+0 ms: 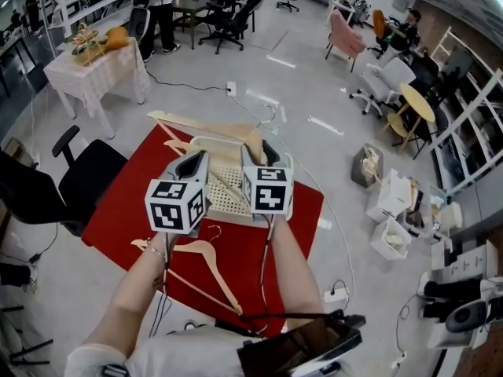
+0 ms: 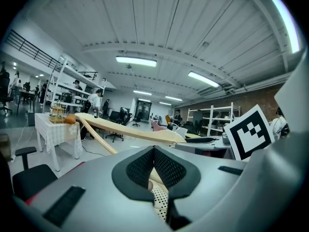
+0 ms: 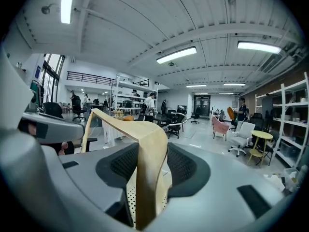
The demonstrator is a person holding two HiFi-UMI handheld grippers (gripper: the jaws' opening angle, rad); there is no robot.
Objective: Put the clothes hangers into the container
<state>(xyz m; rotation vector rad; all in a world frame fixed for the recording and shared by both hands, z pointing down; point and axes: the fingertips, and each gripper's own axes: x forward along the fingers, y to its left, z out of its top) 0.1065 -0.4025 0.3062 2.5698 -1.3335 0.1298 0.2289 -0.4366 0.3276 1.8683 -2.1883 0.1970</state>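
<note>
Over the red-covered surface [image 1: 118, 203], both grippers hang close side by side above the cream perforated container [image 1: 224, 199], which sits toward the far edge of the red. Around that surface the grey floor lies open on the far and right sides, crossed by a thin cable [image 1: 189, 85]. On the left a black office chair [image 1: 86, 175] stands just beside the red edge. Well apart on the right are small white bins [image 1: 393, 238].

The right gripper [image 3: 150, 151] has its pads clamped on one shoulder of a pale wooden hanger [image 3: 120, 122]. The hanger is smooth, curved and light tan, and rises above the container's far rim, reaching off to the left. The left gripper [image 2: 153, 151] has its pads drawn together so that they meet at the tip, with the same hanger's arm passing just beyond them. A sliver of pale wood shows low between the pads (whether they pinch it cannot be told).

A second wooden hanger [image 1: 200, 250] lies flat on the red near the person's forearms, hook to the right. A third [image 1: 174, 144] rests at the far left corner, beside the container.
</note>
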